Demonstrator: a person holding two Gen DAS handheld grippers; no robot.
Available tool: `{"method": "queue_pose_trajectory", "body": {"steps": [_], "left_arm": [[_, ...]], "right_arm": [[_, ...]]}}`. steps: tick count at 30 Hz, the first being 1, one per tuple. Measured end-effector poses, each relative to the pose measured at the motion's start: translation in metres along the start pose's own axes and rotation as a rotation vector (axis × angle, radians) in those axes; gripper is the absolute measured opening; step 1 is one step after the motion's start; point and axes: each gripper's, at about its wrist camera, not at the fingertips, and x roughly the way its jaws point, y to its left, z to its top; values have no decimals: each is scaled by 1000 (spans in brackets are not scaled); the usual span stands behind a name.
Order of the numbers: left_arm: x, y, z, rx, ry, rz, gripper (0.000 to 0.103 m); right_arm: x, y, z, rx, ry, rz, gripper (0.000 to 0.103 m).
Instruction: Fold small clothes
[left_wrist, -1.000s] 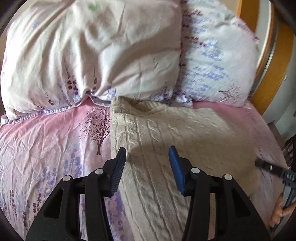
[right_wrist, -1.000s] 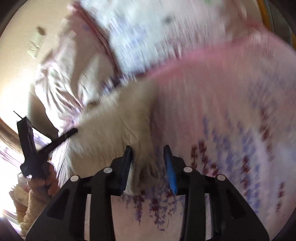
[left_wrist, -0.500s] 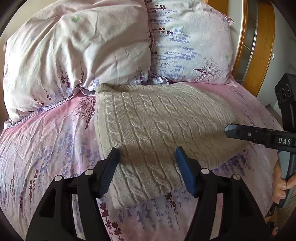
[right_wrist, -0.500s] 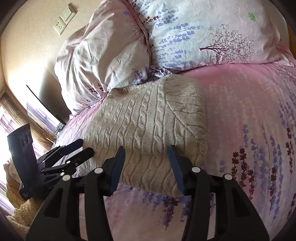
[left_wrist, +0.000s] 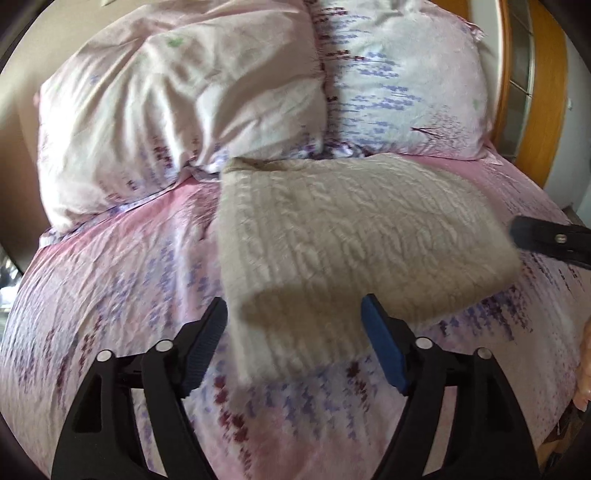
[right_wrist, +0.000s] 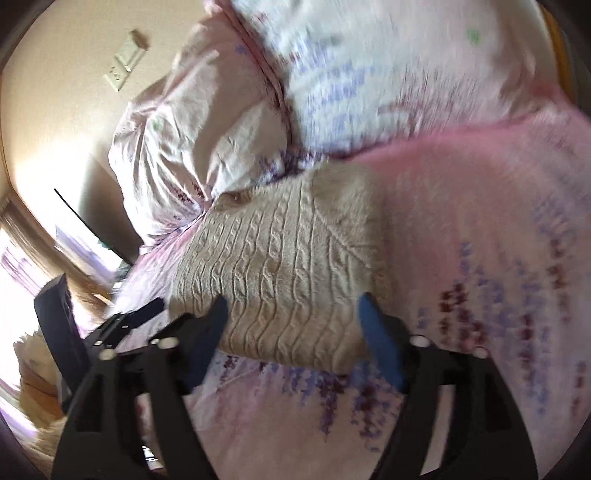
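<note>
A cream cable-knit sweater (left_wrist: 351, 236) lies folded into a compact rectangle on the pink floral bed sheet (left_wrist: 122, 280), its far edge against the pillows. It also shows in the right wrist view (right_wrist: 284, 273). My left gripper (left_wrist: 295, 325) is open and empty, hovering over the sweater's near left corner. My right gripper (right_wrist: 291, 314) is open and empty, above the sweater's near edge. The right gripper's tip shows at the right of the left wrist view (left_wrist: 546, 242); the left gripper shows at the left of the right wrist view (right_wrist: 110, 325).
Two floral pillows (left_wrist: 177, 110) (left_wrist: 402, 81) lie against the head of the bed. A wooden headboard (left_wrist: 550, 92) stands at the right. A wall with a socket plate (right_wrist: 123, 66) and a bright window (right_wrist: 22, 266) are on the left.
Both grippers have opened wider and pulled back from the sweater, which now lies folded and free. One second ago the right gripper's fingers were close around the sweater's edge.
</note>
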Motion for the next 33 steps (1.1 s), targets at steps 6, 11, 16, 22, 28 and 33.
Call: {"method": "queue_pose_trajectory", "body": {"steps": [6,11,16,22,28,33], "left_arm": [[-13,18,-17,-53,10,79,90],[-17,20,-28,-45,21,96,94],[-12,24,-39,-65,56,82,97],[1,26,-45,-90,120,60,98],[7,29,-46,-105,151,46,102],[8,31,-46,-117,157,28,102]], "right_arm": [[-15,24,-18,-132,-56,-311,101],[-6,21,-32,-107,2,-397,101],[10,22,-49,-92,67,-377,101],[22,38,-58,-144,95,-417,101],[32,46,-63,-156,123,-432,101],[38,56,-65,-195,133,-437,101]]}}
